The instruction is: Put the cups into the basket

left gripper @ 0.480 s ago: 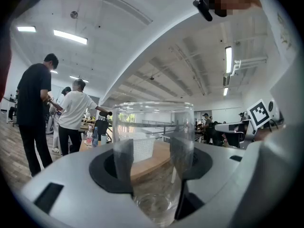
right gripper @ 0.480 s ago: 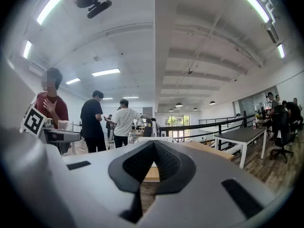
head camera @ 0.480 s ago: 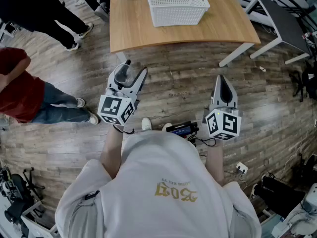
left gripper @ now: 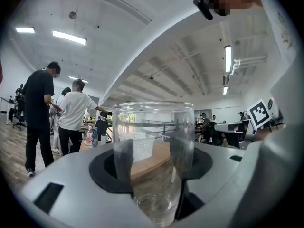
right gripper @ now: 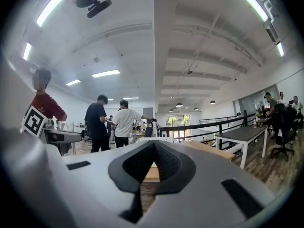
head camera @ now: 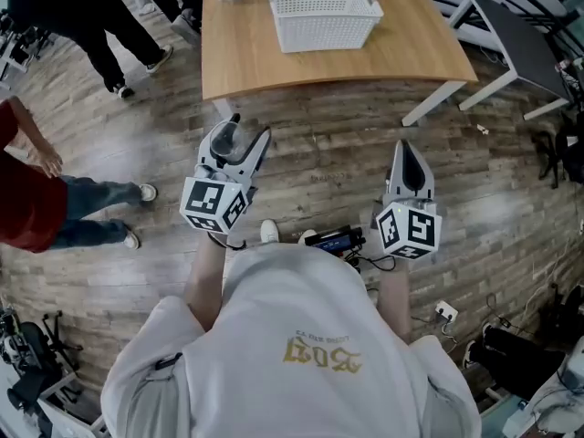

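Head view: the person stands on the wood floor, well short of the table [head camera: 246,57]. The white basket [head camera: 328,27] sits on the tabletop and no cup shows inside it from here. The left gripper [head camera: 239,137] carries a clear cup [head camera: 224,140] between its jaws, low and near the body. The right gripper [head camera: 405,150] points forward, with its jaws together and nothing in them. Bystanders are off to the left, clear of the path.

Left gripper view: jaws stand wide, with the pads pressed on the cup's walls from both sides. The cup is upright with its rim away from the camera. Basket and table are visible through the glass, straight ahead.

Right gripper view: the jaw tips meet and hold nothing. The table edge is ahead.

Step in hand, by judgement: carrying the cup to the basket. Next move calls for walking up, reaching over the basket rim, lowering the cup inside, then releasing. The glass is smooth, so it needs steady grip and no tilt.
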`<state>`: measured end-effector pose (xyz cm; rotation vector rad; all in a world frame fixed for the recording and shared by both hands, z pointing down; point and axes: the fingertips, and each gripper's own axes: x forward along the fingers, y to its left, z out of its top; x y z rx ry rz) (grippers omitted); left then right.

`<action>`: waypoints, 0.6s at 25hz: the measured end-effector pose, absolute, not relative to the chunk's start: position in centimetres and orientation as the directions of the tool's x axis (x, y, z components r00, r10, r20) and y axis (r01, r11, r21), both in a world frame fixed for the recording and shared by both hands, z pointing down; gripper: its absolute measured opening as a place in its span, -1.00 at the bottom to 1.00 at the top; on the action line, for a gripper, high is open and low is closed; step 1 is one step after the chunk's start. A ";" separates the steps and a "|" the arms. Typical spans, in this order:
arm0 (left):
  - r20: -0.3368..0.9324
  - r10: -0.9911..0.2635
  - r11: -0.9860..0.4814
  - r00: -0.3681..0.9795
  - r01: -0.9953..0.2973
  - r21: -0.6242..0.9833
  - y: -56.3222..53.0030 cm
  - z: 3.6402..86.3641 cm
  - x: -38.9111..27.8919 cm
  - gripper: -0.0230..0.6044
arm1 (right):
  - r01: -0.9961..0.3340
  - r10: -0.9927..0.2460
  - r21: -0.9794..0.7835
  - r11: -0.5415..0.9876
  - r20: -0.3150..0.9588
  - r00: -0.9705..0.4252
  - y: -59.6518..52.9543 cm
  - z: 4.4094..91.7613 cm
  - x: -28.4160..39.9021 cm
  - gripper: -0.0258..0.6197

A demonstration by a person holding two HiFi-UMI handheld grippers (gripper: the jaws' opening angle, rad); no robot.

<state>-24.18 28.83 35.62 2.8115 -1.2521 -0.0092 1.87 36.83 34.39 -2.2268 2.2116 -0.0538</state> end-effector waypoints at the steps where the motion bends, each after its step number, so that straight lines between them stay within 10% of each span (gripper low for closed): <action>1: 0.021 -0.742 -0.668 0.670 -0.742 0.059 28.8 35.5 -24.1 -0.09 | -1.000 -1.000 -0.026 -0.008 0.021 0.008 36.9 34.3 1.9 -0.89; 15: 0.029 -0.738 -0.672 0.674 -0.739 0.047 30.0 35.3 -22.2 -0.09 | -0.998 -1.000 -0.066 0.005 0.011 -0.005 37.9 34.6 3.7 -0.89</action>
